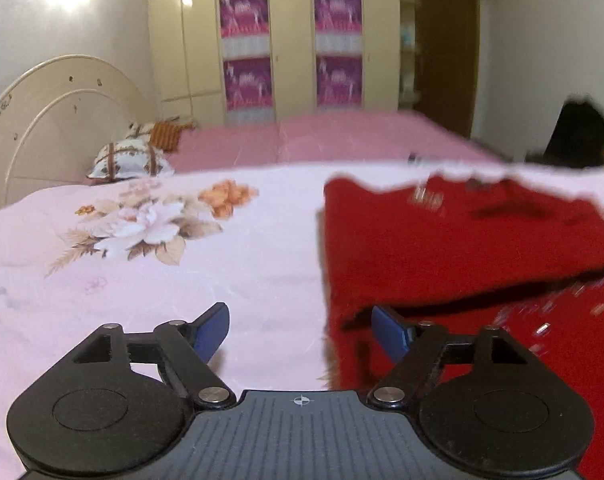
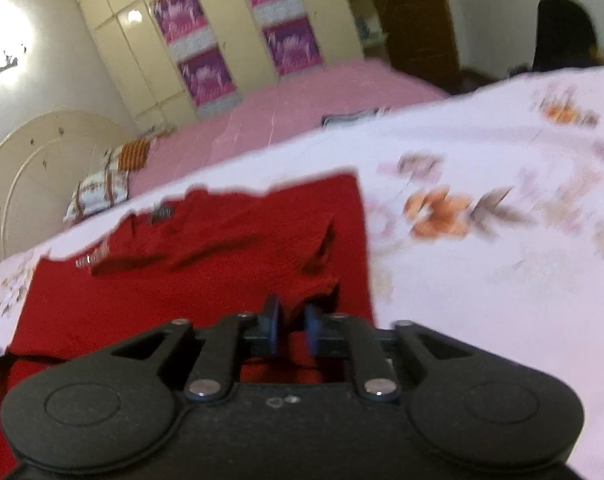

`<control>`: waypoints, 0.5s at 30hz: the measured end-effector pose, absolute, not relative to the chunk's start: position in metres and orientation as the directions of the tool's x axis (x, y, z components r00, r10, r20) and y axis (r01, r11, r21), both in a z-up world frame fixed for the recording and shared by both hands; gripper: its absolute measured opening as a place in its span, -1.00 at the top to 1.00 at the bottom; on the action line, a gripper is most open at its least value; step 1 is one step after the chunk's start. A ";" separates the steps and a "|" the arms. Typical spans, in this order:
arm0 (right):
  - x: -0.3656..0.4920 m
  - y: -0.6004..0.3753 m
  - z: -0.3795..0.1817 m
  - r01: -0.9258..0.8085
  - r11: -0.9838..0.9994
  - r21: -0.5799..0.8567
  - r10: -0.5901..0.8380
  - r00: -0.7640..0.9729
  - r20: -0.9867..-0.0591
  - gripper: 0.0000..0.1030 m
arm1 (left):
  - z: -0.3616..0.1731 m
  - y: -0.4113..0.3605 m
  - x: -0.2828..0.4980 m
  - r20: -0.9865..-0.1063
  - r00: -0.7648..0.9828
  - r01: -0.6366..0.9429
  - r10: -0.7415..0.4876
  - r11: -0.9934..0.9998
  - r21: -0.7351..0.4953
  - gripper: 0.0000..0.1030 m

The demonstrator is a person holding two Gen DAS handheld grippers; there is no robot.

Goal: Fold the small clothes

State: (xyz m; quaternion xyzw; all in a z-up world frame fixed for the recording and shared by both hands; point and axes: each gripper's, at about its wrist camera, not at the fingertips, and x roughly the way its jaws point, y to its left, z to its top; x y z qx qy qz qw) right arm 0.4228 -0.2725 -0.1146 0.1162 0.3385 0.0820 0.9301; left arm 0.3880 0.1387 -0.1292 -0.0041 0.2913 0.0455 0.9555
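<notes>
A red knit garment (image 1: pixel 441 248) lies spread on the pale floral bedsheet (image 1: pixel 142 280), with a fold running across it and small shiny trims near its far edge. My left gripper (image 1: pixel 298 312) stands wide open over the garment's left edge. Its right finger (image 1: pixel 389 328) is above the red cloth and its left finger (image 1: pixel 212 332) is above bare sheet. In the right wrist view the same garment (image 2: pixel 182 300) fills the lower left. My right gripper (image 2: pixel 292 312) hangs low over its right part, the jaws a narrow gap apart with a raised fold of red cloth between the pads.
A pink bed (image 1: pixel 321 136) with patterned pillows (image 1: pixel 130 156) and a cream headboard (image 1: pixel 54 120) lies beyond the sheet. A cream wardrobe (image 1: pixel 294 40) and a brown door (image 1: pixel 445 40) line the back wall. A dark shape (image 1: pixel 577 132) sits at the far right.
</notes>
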 end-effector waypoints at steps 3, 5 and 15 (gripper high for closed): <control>0.412 -0.278 -0.095 -0.088 0.962 0.260 0.222 0.806 -0.549 0.63 | -0.116 0.133 0.397 -0.518 0.856 -0.038 0.010 0.998 -0.043 -0.14; 0.419 -0.273 -0.092 -0.106 0.959 0.263 0.240 0.797 -0.554 0.64 | -0.113 0.117 0.418 -0.528 0.848 0.018 -0.036 0.999 -0.040 -0.11; 0.467 -0.213 -0.110 -0.225 0.955 0.194 0.297 0.742 -0.601 0.65 | -0.133 0.080 0.521 -0.589 0.808 0.078 -0.019 0.994 0.074 -0.10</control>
